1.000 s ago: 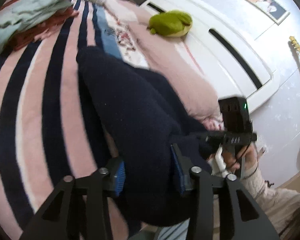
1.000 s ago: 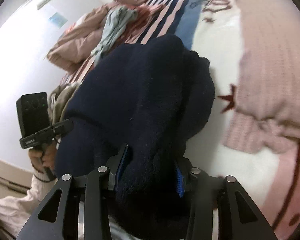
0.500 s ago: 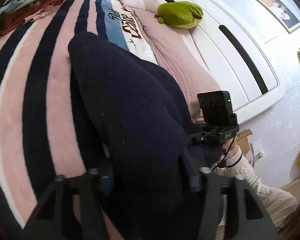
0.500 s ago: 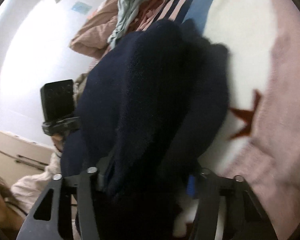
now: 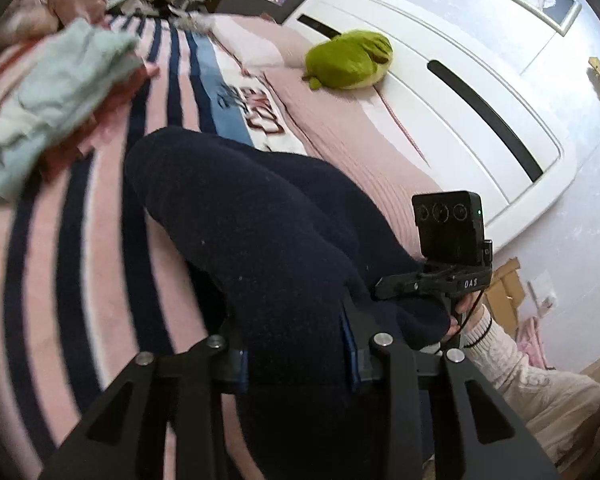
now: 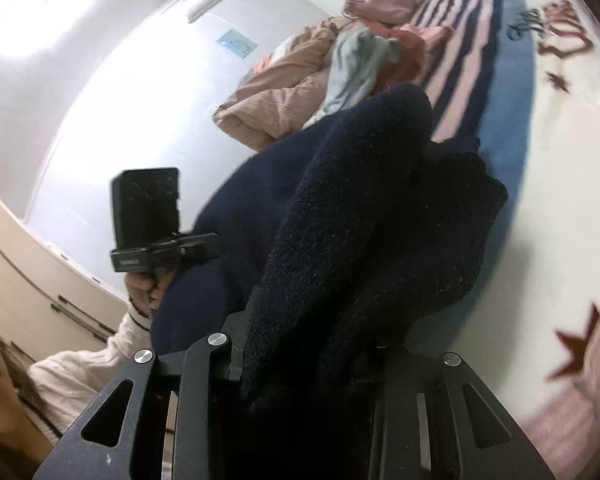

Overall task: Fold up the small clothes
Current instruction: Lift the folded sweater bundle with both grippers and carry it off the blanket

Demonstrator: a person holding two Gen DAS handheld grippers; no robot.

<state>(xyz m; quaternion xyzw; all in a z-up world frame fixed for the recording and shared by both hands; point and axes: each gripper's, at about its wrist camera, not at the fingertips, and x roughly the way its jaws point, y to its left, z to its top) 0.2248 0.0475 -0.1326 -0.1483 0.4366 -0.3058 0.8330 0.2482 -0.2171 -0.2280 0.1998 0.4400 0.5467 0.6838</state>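
Observation:
A thick navy fleece garment (image 5: 260, 220) lies bunched on the striped bed blanket (image 5: 60, 260), and both grippers hold its near edge. My left gripper (image 5: 294, 354) has the cloth filling the gap between its blue pads; its jaws are closing and press on the fleece. In the right wrist view the same navy garment (image 6: 360, 208) runs up from my right gripper (image 6: 312, 356), whose jaws are also closing on a thick fold. The right gripper's camera block (image 5: 448, 224) shows at the garment's right end, held by a hand in a cream sleeve (image 5: 520, 364). The left gripper's camera block (image 6: 146, 208) shows opposite.
A pile of pale blue-green and red clothes (image 5: 56, 92) sits at the far left of the bed. A green plush toy (image 5: 350, 60) lies by the white headboard (image 5: 480, 112). A rumpled pink quilt (image 6: 288, 84) is beyond the pile, with a pink pillow strip (image 5: 360, 152) on the right.
The left gripper has risen and drawn back with the navy cloth, so more of the bed shows. The right view has swung towards the wall. Both pairs of jaws have narrowed on the fleece.

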